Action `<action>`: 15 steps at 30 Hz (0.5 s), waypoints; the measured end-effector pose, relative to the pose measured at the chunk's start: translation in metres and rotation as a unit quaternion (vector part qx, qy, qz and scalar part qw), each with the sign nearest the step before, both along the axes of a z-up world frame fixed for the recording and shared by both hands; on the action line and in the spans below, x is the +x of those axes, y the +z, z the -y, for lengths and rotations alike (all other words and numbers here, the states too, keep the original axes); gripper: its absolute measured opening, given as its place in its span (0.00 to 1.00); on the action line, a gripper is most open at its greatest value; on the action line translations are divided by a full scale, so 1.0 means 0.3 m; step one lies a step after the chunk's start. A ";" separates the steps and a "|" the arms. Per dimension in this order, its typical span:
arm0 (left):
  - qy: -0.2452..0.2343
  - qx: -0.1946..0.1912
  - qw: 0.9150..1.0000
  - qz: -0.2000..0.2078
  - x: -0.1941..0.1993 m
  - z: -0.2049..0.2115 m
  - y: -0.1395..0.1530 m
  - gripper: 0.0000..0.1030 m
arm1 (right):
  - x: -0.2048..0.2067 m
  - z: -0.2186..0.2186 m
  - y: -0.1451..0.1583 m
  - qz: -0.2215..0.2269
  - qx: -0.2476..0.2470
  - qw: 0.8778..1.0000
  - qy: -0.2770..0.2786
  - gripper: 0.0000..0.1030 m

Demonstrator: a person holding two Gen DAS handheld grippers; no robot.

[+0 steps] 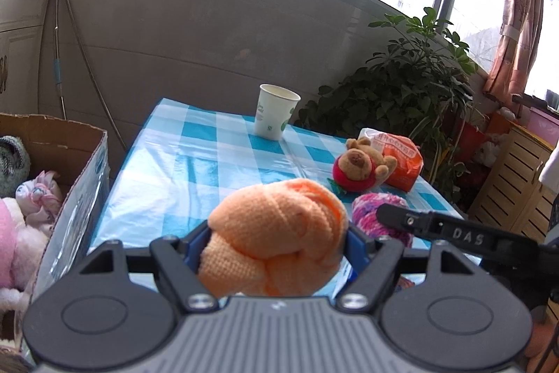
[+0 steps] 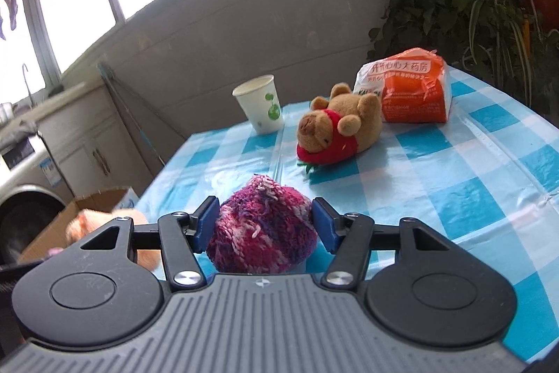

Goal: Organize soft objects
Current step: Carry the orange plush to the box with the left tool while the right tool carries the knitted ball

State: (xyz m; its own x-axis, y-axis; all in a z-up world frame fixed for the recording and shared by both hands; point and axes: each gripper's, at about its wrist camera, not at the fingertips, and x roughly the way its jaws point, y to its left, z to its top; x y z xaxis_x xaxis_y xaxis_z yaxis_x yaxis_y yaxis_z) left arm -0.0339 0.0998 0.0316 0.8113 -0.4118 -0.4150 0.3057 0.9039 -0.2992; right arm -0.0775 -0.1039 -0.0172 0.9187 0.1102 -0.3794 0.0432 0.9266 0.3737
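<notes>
The left hand-held gripper (image 1: 277,245) pinches an orange knit ball (image 1: 276,236) above the checked surface (image 1: 195,163) beside a box (image 1: 75,177), while the right hand-held gripper (image 2: 263,226) brackets a pink yarn ball (image 2: 262,226), contact unclear, near a bear (image 2: 335,128)

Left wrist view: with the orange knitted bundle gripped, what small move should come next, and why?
Probably carry it left over the cardboard box and release there. The left gripper is shut on the orange knitted bundle, held above the checked tablecloth, and the box already holds a pink plush. The right gripper flanks the purple yarn ball, not clearly clamped.
</notes>
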 end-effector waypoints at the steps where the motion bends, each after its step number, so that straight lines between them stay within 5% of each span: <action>1: 0.001 0.000 1.000 -0.001 0.000 -0.002 0.000 0.74 | 0.003 -0.004 -0.003 -0.003 -0.005 1.000 -0.001 0.80; 4: 0.002 -0.001 1.000 -0.004 0.003 -0.009 -0.002 0.74 | 0.018 -0.012 -0.011 -0.010 -0.015 1.000 -0.002 0.99; 15: 0.001 0.001 1.000 -0.016 0.020 -0.033 -0.014 0.74 | 0.077 -0.042 -0.055 -0.035 -0.008 0.999 -0.005 0.90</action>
State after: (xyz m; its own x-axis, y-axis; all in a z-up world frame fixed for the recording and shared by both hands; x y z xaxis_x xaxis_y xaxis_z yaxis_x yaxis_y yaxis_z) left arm -0.0280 0.1098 0.0274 0.7982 -0.4098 -0.4416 0.2942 0.9048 -0.3078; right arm -0.0543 -0.0914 -0.0336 0.8910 0.0956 -0.4439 0.0770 0.9316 0.3553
